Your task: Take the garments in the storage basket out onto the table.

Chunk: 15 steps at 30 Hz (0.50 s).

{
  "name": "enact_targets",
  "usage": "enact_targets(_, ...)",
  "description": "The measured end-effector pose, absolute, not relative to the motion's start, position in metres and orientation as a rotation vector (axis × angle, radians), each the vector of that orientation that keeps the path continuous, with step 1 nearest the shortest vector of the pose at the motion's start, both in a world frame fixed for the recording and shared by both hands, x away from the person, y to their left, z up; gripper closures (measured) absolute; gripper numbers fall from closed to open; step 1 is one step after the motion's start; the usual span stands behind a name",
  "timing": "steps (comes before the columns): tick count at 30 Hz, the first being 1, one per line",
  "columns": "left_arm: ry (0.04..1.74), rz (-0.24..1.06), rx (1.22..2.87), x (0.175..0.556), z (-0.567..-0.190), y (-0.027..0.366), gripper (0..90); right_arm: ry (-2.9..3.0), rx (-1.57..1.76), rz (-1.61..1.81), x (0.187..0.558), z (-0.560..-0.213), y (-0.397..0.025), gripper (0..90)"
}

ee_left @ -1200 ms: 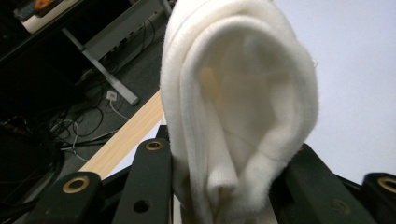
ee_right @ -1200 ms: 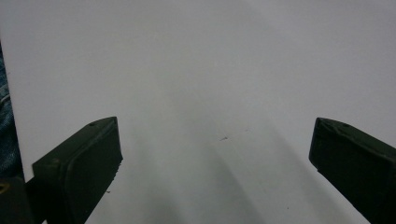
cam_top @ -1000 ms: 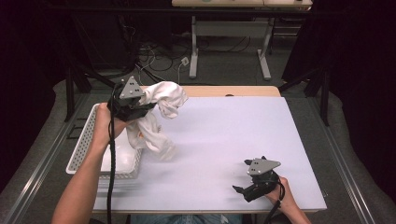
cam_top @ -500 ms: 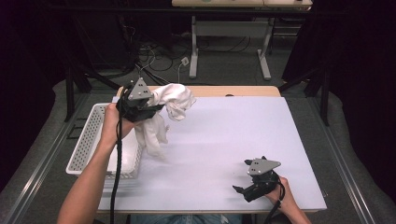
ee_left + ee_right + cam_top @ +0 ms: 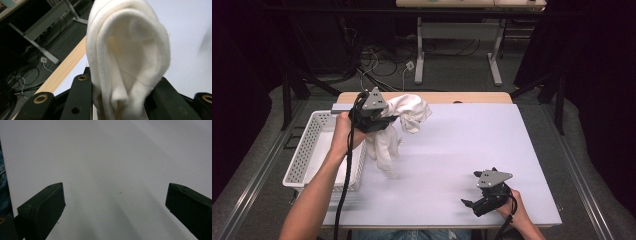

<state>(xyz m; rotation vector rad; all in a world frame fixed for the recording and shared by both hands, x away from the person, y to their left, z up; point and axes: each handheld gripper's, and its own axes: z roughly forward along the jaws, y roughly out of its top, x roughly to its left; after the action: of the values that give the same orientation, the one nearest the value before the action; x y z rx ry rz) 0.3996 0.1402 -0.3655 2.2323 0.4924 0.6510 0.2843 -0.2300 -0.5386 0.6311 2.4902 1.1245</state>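
A white towel [image 5: 404,116] hangs in the air over the table's back left, bunched at the top with a long end trailing down to the white sheet [image 5: 462,150]. My left gripper [image 5: 384,120] is shut on the towel, whose thick folds [image 5: 127,57] bulge up between the two black jaws in the left gripper view. My right gripper [image 5: 468,204] rests low on the sheet at the front right, open, with bare white surface between its fingers [image 5: 42,207].
A white perforated basket [image 5: 314,145] stands at the table's left edge, under my left forearm. The wooden table edge [image 5: 462,97] runs along the back. Beyond it are desk legs and cables on the floor.
My left gripper has carried the towel up and away from the basket, toward the back and right. The trailing end now hangs over the sheet. The right gripper has stayed put.
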Motion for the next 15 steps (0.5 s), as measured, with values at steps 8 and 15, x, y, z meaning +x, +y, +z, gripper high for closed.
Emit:
enact_targets(8, 0.464, 0.6, 2.248, 0.402, -0.378, 0.124, 69.0, 2.489, 0.631, 1.123, 0.284, -0.539, -0.23, 2.0)
enact_targets(15, 0.442, 0.561, 2.267, 0.405, -0.391, 0.11, 68.9, 2.492, 0.628, 1.12, 0.284, -0.538, -0.23, 2.0)
